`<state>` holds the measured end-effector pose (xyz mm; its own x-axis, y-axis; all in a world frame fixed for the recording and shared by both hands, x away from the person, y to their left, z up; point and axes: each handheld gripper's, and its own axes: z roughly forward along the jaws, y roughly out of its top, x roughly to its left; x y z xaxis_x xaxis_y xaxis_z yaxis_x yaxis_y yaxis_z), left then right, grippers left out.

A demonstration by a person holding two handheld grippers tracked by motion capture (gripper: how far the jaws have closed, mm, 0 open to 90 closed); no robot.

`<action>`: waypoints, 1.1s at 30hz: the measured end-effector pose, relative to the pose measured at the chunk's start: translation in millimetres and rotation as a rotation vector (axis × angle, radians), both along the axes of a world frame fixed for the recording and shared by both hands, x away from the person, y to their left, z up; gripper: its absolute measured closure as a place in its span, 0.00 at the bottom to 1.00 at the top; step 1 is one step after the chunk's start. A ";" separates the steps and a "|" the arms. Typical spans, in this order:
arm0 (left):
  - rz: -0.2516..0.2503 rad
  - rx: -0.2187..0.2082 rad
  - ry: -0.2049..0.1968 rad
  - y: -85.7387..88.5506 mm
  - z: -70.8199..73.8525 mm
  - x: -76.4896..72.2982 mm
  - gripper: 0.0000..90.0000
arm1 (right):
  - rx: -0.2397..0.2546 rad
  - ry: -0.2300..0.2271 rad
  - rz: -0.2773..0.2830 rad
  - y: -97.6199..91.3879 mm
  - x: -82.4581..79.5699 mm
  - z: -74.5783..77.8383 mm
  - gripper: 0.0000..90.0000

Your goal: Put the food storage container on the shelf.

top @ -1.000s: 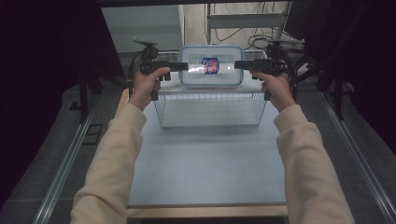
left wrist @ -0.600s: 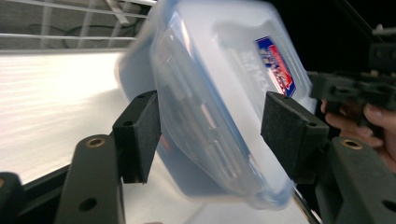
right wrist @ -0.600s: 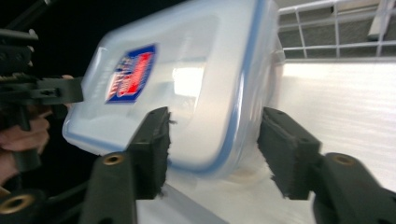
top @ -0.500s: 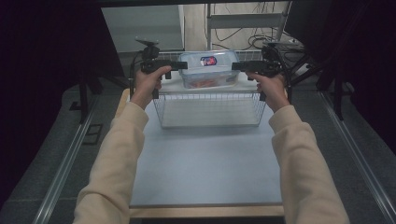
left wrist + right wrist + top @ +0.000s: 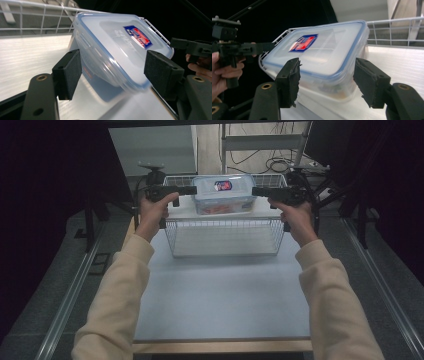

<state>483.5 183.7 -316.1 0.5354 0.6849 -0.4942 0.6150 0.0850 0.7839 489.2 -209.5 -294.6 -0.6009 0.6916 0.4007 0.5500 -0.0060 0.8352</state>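
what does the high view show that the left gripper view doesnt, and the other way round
High view: both cream sleeves, the pale blue table top, and the white wire basket's front wall.

Left gripper view: the left hand-held gripper up close. Its jaws have just been opening, and its black pads stand clear of the box, which lies between them.

Both: the clear plastic lidded box with a red and blue label, resting in the basket, and the right hand-held gripper.

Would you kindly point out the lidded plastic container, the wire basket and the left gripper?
lidded plastic container (image 5: 223,194), high view, on its clear lid.
wire basket (image 5: 225,236), high view, on its near mesh wall.
left gripper (image 5: 112,66), left gripper view, midway between its two black pads.
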 end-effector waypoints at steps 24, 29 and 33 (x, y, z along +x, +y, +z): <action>-0.133 0.109 -0.139 -2.5 -98.0 -179.3 0.27 | -0.143 -0.175 0.165 -37.3 -145.4 -105.1 0.31; -0.139 0.151 -0.109 -6.8 -118.7 -185.9 0.26 | -0.168 -0.141 0.183 -41.2 -159.3 -132.7 0.30; -0.134 0.148 -0.095 -8.7 -122.7 -184.3 0.25 | -0.140 -0.151 0.186 -40.9 -161.4 -131.1 0.29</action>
